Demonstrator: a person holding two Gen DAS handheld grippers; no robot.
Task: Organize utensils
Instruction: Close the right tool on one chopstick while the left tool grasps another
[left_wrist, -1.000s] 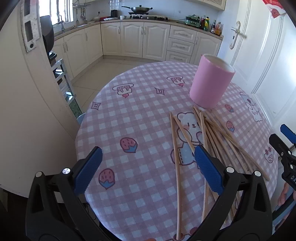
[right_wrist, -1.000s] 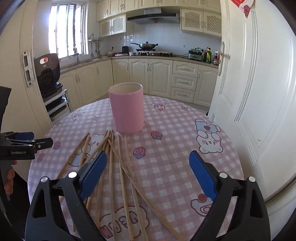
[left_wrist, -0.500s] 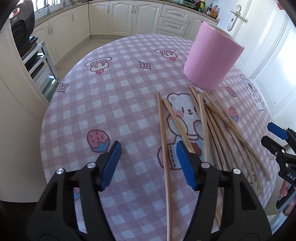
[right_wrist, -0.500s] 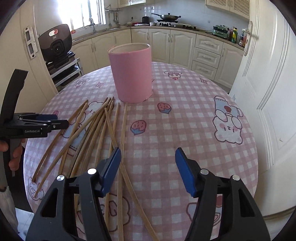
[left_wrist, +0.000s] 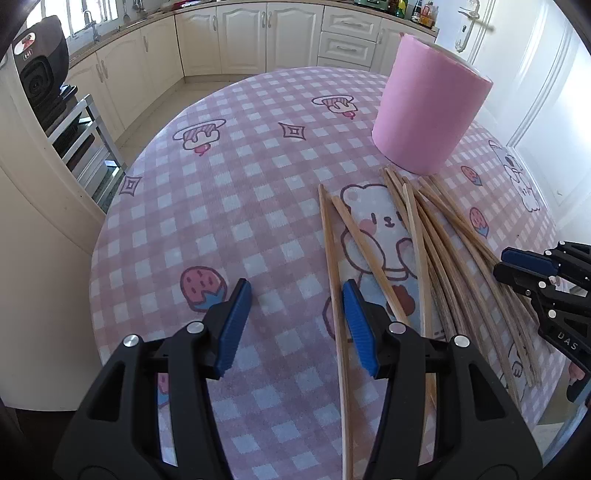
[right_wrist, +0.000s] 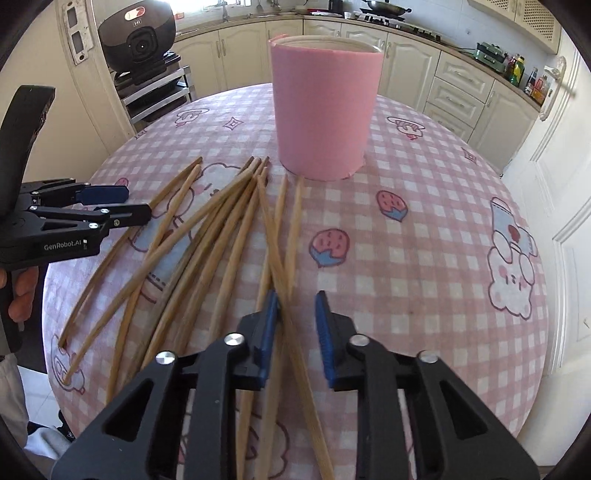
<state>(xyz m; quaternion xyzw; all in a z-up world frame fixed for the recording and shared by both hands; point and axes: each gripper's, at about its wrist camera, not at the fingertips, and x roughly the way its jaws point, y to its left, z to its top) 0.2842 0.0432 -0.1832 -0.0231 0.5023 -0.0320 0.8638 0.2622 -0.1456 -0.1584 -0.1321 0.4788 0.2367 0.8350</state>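
Several wooden chopsticks (left_wrist: 424, 236) lie fanned out on the pink checked tablecloth, also in the right wrist view (right_wrist: 236, 221). A pink cylindrical holder (left_wrist: 424, 110) stands upright just beyond their far tips; it also shows in the right wrist view (right_wrist: 325, 99). My left gripper (left_wrist: 295, 299) is open, low over the cloth, with the leftmost chopstick (left_wrist: 330, 258) against its right finger. My right gripper (right_wrist: 293, 306) is open with a narrow gap, straddling one long chopstick (right_wrist: 280, 266) that runs between its jaws.
The round table's edge (left_wrist: 99, 236) drops off at the left. A black appliance (right_wrist: 136, 37) sits on a metal rack beyond the table. Kitchen cabinets (left_wrist: 258, 33) line the back wall. A white door (right_wrist: 554, 155) is at the right.
Both grippers have come lower and closer to the chopsticks and narrowed their jaws. The right gripper now straddles one chopstick; the left has moved beside the leftmost one.
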